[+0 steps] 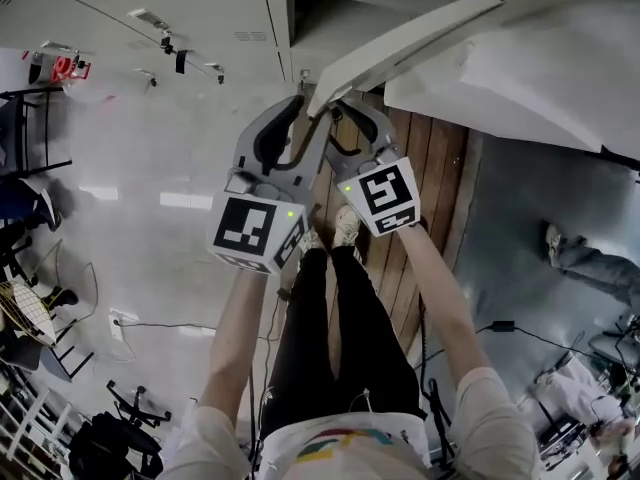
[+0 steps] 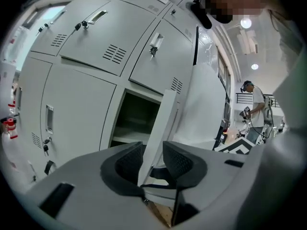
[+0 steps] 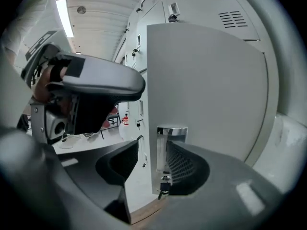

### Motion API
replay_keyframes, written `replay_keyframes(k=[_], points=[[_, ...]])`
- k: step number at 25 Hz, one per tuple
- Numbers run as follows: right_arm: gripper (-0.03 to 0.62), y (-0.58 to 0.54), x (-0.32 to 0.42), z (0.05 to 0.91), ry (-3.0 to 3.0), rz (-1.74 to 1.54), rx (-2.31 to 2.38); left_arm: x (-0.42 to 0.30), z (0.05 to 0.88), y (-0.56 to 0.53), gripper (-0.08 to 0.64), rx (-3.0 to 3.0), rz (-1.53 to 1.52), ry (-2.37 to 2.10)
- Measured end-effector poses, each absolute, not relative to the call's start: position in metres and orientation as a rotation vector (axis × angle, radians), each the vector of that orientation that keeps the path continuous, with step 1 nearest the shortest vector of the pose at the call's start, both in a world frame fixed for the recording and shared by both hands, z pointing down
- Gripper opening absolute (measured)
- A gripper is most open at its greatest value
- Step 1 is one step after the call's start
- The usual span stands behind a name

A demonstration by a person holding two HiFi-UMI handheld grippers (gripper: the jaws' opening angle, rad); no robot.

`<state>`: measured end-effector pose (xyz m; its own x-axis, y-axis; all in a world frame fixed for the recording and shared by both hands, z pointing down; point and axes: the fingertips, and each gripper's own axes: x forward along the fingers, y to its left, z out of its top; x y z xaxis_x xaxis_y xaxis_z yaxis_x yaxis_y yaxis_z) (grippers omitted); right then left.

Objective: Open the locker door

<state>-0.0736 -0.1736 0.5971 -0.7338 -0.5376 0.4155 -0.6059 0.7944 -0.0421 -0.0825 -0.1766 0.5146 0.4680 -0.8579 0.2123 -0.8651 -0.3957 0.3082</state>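
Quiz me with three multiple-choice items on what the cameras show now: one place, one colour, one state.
1. Where is the free edge of the locker door?
A) between the pads of the left tongs
B) above both tongs
C) out of view
2. What colour is the locker door?
A) blue
B) pale grey
C) red
3. How does the door stand?
A) shut
B) taken off
C) ajar
Answers: 1 A, the left gripper view shows the edge between the pads, which stand apart; 2 B, its face is pale grey in every view; 3 C, the dark compartment shows behind it.
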Motion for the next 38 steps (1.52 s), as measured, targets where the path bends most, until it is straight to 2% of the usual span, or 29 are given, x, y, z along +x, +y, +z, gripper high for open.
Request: replay_keyframes(k=[12, 20, 38], points=[[0.169, -0.145, -0.037, 0.590, -2.588, 0.237, 0.865, -0.054, 0.509, -0.170, 0.117, 2.385, 0.059, -1.402], [0.169, -0.082, -0.017, 0.602, -2.578, 0.343, 0.804, -0.044, 0.514, -0.158, 0.110, 2.365, 0.043, -1.396], [0.169, -0.036, 0.019, 0.599, -2.563, 0.433, 0.751, 0.039, 0.517, -0.116, 0.110, 2.555, 0.218, -1.027]])
